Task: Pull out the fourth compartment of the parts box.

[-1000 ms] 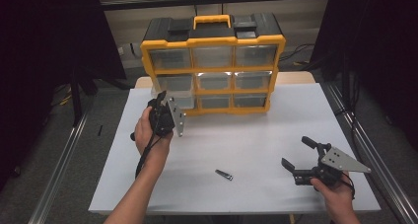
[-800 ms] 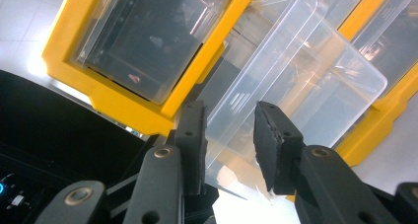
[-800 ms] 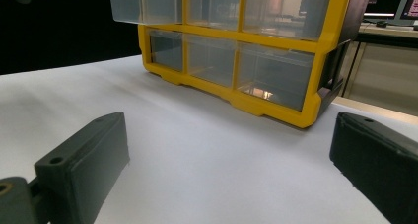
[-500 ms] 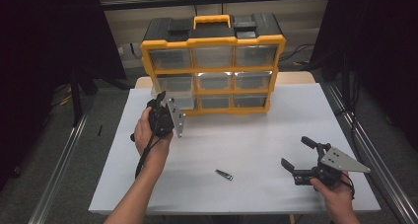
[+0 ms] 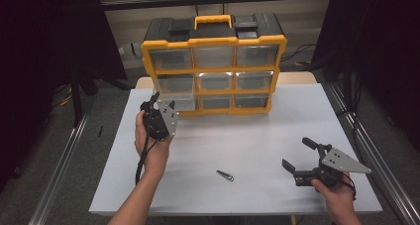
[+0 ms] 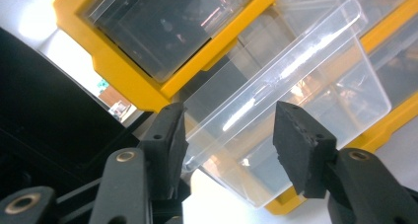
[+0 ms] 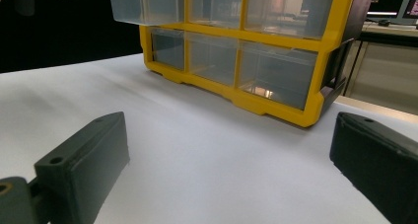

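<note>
At the organizer's (image 5: 214,66) lower-left corner, left gripper (image 6: 229,135) parted around the pulled-out clear drawer (image 6: 296,95), pads not quite touching. Near the table's (image 5: 247,136) right front, right gripper (image 5: 297,158) spread wide, empty. Between them, small metal clip (image 5: 225,175).

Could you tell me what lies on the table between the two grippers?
In the high view, a small metal clipper-like piece lies on the white table between the left gripper and the right gripper; otherwise that stretch is bare.
</note>
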### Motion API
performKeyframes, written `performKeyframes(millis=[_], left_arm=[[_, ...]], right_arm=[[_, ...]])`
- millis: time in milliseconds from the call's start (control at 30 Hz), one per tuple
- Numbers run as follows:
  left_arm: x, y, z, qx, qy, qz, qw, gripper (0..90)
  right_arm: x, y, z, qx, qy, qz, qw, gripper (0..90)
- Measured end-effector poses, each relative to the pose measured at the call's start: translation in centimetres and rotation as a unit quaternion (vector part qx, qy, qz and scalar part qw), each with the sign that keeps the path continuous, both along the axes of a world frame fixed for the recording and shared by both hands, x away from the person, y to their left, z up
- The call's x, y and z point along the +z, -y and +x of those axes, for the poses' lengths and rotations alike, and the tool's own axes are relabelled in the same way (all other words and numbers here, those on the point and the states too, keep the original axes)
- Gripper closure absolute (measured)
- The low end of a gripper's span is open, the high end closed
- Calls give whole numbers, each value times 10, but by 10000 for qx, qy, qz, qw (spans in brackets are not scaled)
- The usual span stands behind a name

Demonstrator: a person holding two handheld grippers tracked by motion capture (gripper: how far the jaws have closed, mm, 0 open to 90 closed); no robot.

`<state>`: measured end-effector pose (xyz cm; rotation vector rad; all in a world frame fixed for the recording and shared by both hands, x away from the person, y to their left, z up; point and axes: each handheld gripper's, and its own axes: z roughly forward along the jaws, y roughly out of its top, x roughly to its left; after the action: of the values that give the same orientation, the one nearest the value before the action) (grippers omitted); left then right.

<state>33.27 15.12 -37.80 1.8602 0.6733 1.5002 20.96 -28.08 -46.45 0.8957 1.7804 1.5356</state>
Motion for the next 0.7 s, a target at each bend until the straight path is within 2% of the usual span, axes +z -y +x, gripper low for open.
performKeyframes(millis=[33,67,133,167,233,267,333,467,500,533,600,633,700], left_arm=[[-1,0,0,-3,-3,-125,9999,445],[-1,-2,-1,14,-27,-112,9999,431],[-3,-4,-2,39,-60,-283,9996,406],[-5,-4,-2,37,-68,-456,9989,398],[-7,-6,-3,9,-131,-618,9980,385],[-9,-6,-3,-13,-121,-804,9967,374],[-11,-8,-5,-31,-204,-941,9953,358],[-18,-11,-6,-79,-350,-1399,9895,309],[-19,-12,-6,-120,-394,-1524,9875,296],[-21,-13,-6,-151,-429,-1698,9844,288],[-23,-14,-8,-142,-527,-1852,9812,268],[-24,-15,-8,-181,-587,-1956,9788,260],[-26,-16,-10,-157,-599,-2112,9755,233]], right_arm=[[0,0,0,-6,-25,10,10000,11],[0,0,0,-11,-28,13,10000,11],[0,0,0,-18,-24,-9,10000,11],[0,-1,0,-2,-30,0,10000,11],[0,-1,0,2,-28,1,10000,11],[0,-1,0,3,-29,-1,10000,11],[0,-1,0,1,-35,6,10000,11],[0,-1,-1,-8,-32,-10,10000,11],[0,-1,-1,-8,-29,-7,10000,11],[0,-1,-1,-10,-24,-10,10000,11],[0,-1,-1,-9,-32,-7,10000,11],[0,-1,-1,-11,-35,-7,10000,11],[0,-1,-1,-9,-34,-8,10000,11]])
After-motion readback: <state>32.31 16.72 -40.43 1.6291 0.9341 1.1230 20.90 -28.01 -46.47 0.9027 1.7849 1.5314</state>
